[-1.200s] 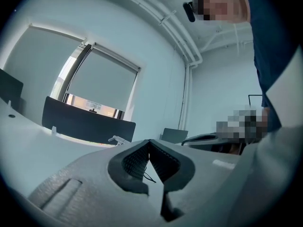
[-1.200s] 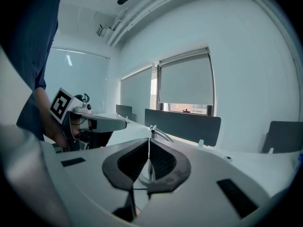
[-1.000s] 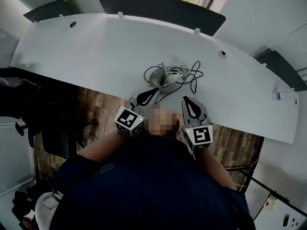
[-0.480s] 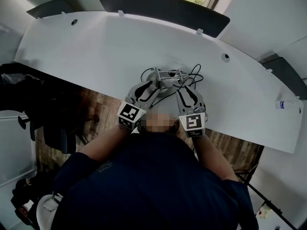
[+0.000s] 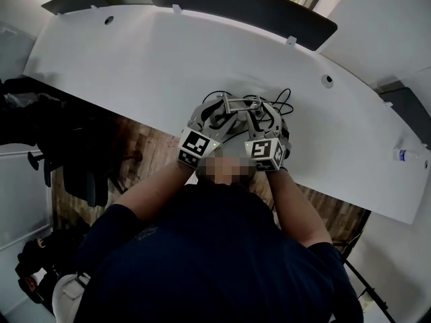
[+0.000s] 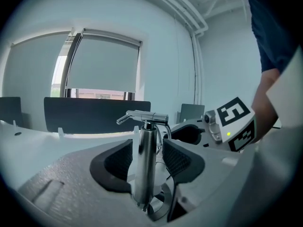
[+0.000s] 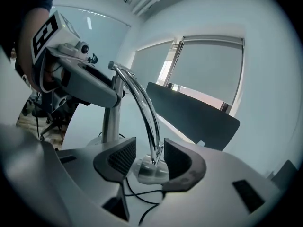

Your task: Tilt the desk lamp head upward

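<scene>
left gripper [image 6: 147, 160], 7 o'clock: jaws opening round post [image 6: 143, 174], likely bracing | right gripper [image 7: 144, 161], 5 o'clock: jaws opening round head [image 7: 150, 170], likely to tilt it

Both bare forearms [image 5: 153, 192] reach forward from dark sleeves and draw in toward each other, so the two grippers sit close side by side with their marker cubes [image 5: 196, 147] facing up. The left gripper [image 5: 214, 118] points forward and a little to the right. Its jaws are opening, and the lamp post [image 6: 143, 160] stands between them with a gap at each pad. The right gripper [image 5: 261, 121] points forward. Its jaws are also opening, and the lamp head [image 7: 150, 170] lies between them, unclamped.
</scene>
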Demonstrator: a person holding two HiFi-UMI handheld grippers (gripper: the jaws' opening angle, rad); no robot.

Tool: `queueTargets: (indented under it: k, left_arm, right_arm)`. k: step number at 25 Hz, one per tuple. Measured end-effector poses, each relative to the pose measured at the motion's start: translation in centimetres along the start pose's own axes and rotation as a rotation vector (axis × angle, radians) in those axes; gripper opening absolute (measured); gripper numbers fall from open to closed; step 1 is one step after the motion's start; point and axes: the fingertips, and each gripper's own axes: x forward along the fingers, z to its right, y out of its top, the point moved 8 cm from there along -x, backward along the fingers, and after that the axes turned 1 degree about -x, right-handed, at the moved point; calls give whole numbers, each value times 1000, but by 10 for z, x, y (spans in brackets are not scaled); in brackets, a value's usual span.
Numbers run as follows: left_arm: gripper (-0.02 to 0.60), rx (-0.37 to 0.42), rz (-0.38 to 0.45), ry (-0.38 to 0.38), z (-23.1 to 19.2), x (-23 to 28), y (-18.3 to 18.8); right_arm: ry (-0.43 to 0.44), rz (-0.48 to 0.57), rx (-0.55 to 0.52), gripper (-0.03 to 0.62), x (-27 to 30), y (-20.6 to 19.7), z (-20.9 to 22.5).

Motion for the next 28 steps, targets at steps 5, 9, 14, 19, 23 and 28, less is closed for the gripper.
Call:
queueTargets:
  k: [5, 9, 14, 19, 23, 28]
  left_arm:
    - [162, 13, 6, -7, -1, 14, 1]
    - [133, 18, 10, -34, -2, 15, -1]
    - [133, 18, 24, -47, -4, 14, -4]
    - [133, 8, 27, -58, -4, 14, -6]
    - [133, -13, 40, -69, -5, 13, -8]
    - [133, -38, 43, -82, -7, 13, -10]
  right_arm:
    - [-44, -26, -40, 174, 18, -1, 3]
    - [-72, -33, -59, 84, 22, -2, 9]
    - [-65, -68, -92, 77, 17, 6, 17]
    - [-155, -125, -284, 77, 1, 23, 34]
    - [-222, -169, -489, 77, -14, 41, 44]
    - [-307, -206, -739, 77, -30, 70, 51]
